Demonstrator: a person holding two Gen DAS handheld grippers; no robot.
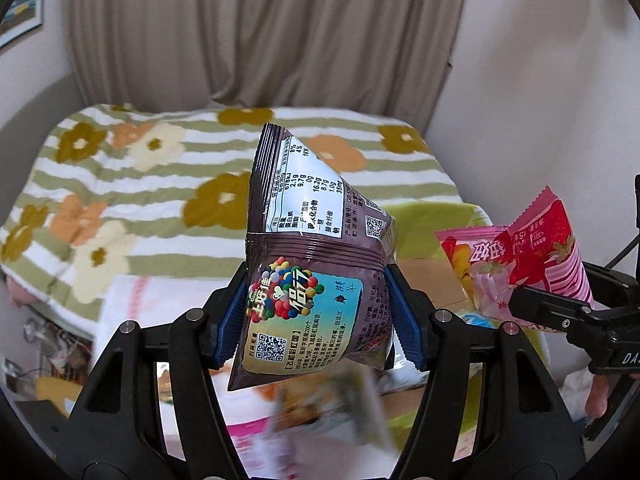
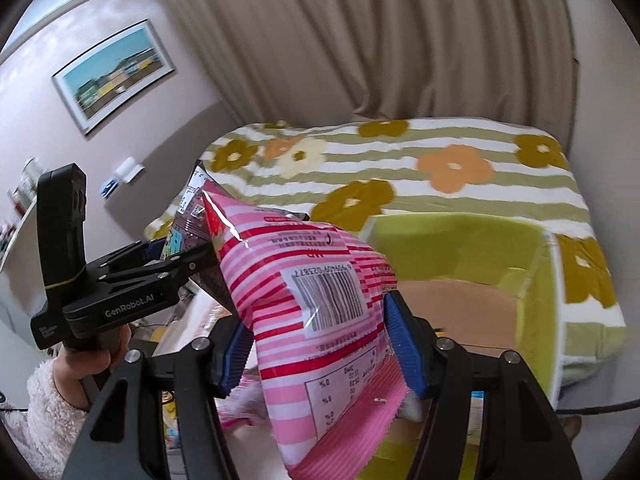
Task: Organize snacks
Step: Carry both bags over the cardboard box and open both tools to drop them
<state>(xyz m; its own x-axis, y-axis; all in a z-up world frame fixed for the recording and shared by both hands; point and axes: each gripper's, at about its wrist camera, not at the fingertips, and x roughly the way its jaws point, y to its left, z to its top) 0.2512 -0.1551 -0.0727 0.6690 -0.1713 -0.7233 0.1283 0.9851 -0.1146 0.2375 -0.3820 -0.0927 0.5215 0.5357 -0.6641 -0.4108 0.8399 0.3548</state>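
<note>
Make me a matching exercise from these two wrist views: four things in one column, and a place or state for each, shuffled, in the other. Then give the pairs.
Things
1. purple candy packet
2. pink striped packet
3. green box
4. framed picture

Places or states
A. hangs on the wall left of the curtain
B. clamped in the right gripper
C. stands open by the floral blanket, cardboard showing inside
D. clamped in the left gripper

Pairs: 1-D, 2-B, 3-C, 4-A
</note>
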